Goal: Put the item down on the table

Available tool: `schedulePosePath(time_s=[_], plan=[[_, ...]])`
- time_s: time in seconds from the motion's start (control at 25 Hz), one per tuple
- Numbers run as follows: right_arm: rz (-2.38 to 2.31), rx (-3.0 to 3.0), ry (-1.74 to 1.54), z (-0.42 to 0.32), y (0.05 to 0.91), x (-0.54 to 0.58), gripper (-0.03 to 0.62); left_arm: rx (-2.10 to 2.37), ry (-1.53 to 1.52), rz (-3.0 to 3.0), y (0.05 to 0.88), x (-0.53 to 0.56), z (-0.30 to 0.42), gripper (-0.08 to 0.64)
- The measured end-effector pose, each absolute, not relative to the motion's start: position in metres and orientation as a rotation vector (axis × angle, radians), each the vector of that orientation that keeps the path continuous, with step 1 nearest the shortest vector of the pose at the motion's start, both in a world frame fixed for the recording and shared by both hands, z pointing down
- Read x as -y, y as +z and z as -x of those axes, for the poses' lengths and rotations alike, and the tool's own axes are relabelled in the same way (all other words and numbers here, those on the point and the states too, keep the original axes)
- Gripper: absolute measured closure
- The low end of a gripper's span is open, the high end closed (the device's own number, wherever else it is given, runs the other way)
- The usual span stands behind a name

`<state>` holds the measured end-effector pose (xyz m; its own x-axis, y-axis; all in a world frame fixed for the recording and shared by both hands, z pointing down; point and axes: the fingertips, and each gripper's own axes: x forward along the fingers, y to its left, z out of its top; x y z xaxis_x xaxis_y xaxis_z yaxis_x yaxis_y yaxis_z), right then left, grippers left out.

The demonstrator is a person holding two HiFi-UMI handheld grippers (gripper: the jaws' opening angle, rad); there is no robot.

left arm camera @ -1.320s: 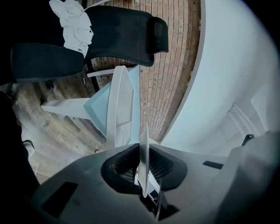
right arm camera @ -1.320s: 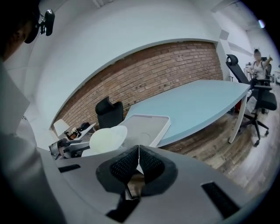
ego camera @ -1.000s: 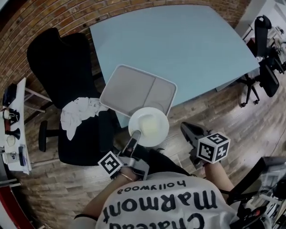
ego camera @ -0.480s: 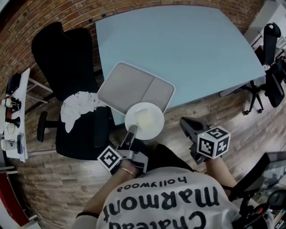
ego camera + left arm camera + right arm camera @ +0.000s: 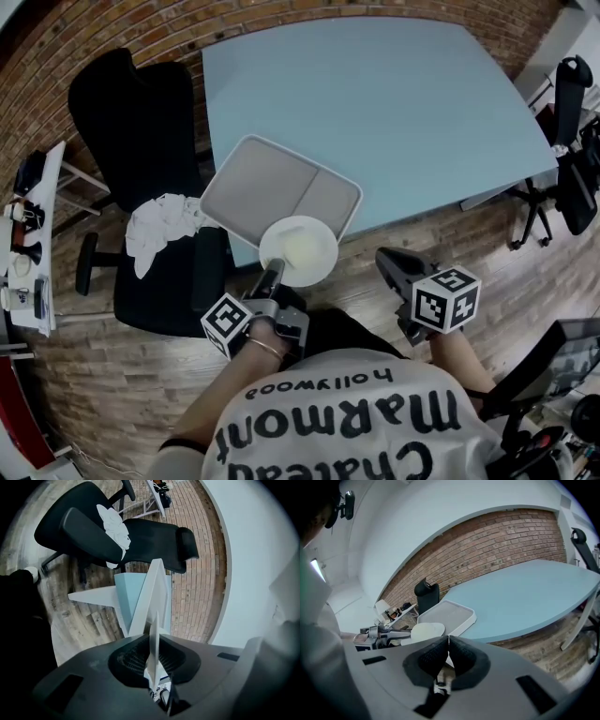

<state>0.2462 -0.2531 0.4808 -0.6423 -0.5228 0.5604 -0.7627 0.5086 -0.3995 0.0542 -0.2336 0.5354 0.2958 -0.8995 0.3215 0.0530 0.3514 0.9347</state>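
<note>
A white round plate [image 5: 300,249] hangs over the near edge of the light blue table [image 5: 394,103], its far rim overlapping a corner of the grey two-part tray [image 5: 277,190]. My left gripper [image 5: 275,270] is shut on the plate's near rim. In the left gripper view the plate [image 5: 153,631] runs edge-on between the jaws, with the tray [image 5: 151,592] beyond. My right gripper [image 5: 387,259] hovers over the floor right of the plate, shut and holding nothing. The right gripper view shows the plate [image 5: 426,631], the tray [image 5: 449,613] and the table [image 5: 520,604].
A black office chair [image 5: 141,141] with a white cloth [image 5: 159,230] on its seat stands left of the table. More black chairs [image 5: 570,112] stand at the right. A small white side table [image 5: 28,244] with small items is at the far left. A brick wall [image 5: 112,28] lies behind.
The left gripper has carried the plate a little forward, so that its rim now overlaps the tray's near corner. The right gripper has barely moved.
</note>
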Motion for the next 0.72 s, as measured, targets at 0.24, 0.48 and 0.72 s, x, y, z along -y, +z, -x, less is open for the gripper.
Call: schedulePosePath(time_s=[0.24, 0.48, 0.72], plan=[[-1.07, 2.385, 0.907, -0.249, 0.48, 0.255, 0.581, 1.133, -0.729, -1.019, 0.536, 0.239, -0.054, 0.531], [-1.067, 2.39, 0.905, -0.249, 0.481, 0.258, 0.581, 1.18, -0.668, -1.014, 0.541, 0.242, -0.051, 0.532], [-1.056, 2.394, 0.906, -0.247, 0.482, 0.259, 0.581, 1.227, -0.532, -1.073, 0.537, 0.246, -0.053, 0.531]])
